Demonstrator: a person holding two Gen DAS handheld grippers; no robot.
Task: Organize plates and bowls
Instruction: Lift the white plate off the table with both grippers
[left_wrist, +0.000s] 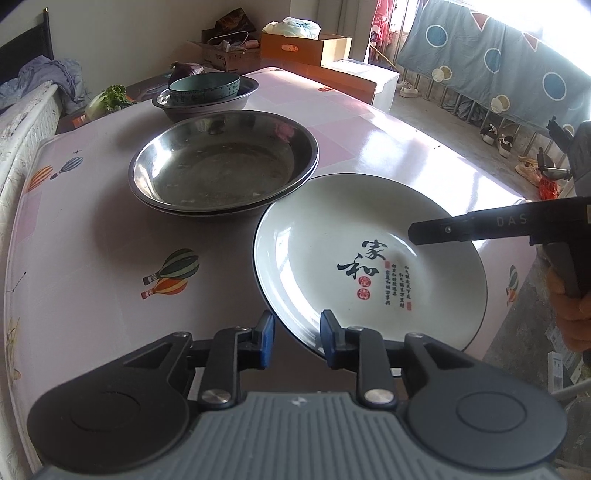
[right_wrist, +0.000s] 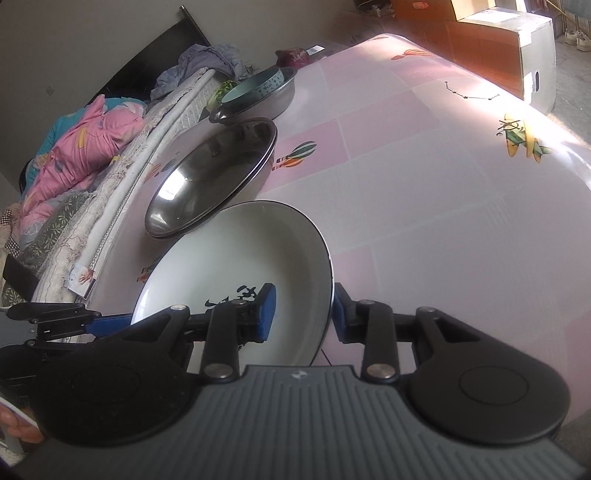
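A white plate (left_wrist: 369, 258) with black calligraphy is tilted above the table's near edge, and its far rim overlaps two stacked steel plates (left_wrist: 221, 166). My left gripper (left_wrist: 297, 339) has the plate's near rim between its blue pads. My right gripper (right_wrist: 303, 312) straddles the plate's (right_wrist: 240, 258) right rim, one pad inside and one outside. From the left wrist view its upper finger (left_wrist: 436, 232) lies over the plate. Behind the steel plates (right_wrist: 207, 177), a teal bowl (left_wrist: 203, 86) sits in a steel basin (left_wrist: 207, 109).
The table (left_wrist: 92, 221) has a glossy pink cover printed with balloons. A bed with heaped bedding (right_wrist: 85, 147) runs along its left side. Cardboard boxes (left_wrist: 306, 48) stand beyond the far end. Greens (left_wrist: 110, 98) lie by the basin.
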